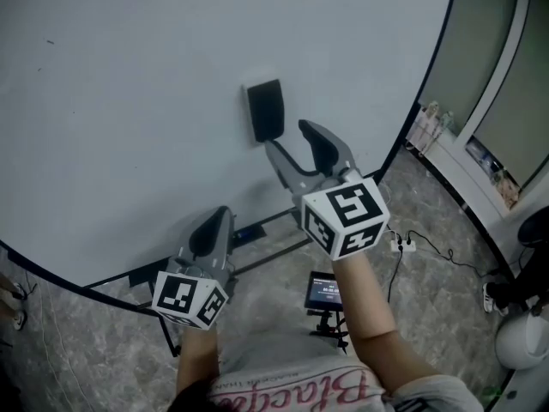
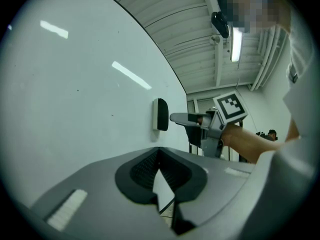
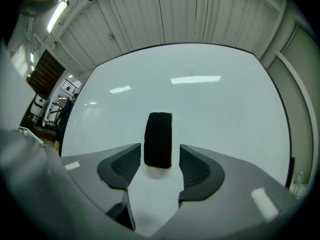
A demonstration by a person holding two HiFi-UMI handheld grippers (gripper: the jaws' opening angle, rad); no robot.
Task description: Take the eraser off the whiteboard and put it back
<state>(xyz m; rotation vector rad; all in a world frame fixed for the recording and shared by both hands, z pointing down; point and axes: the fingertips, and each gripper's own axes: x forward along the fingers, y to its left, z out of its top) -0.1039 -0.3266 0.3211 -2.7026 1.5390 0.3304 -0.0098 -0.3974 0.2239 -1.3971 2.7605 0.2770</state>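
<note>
A black eraser [image 1: 264,110] sticks upright on the whiteboard [image 1: 129,101], right of the board's middle. My right gripper [image 1: 289,137] is open, its tips just short of the eraser and not touching it. In the right gripper view the eraser [image 3: 158,140] stands centred ahead of the two spread jaws of the right gripper [image 3: 159,154]. My left gripper [image 1: 216,221] hangs lower, near the board's bottom edge, holding nothing, its jaws closed together [image 2: 159,151]. From the left gripper view I see the eraser [image 2: 161,114] side-on, with a small gap to the right gripper [image 2: 175,118].
Below the board run the dark bars of its stand [image 1: 257,239]. A small lit screen on a tripod [image 1: 324,292] stands on the stone floor by my legs. A power strip with a cable [image 1: 401,245] lies to the right, and low shelves [image 1: 463,153] line the right wall.
</note>
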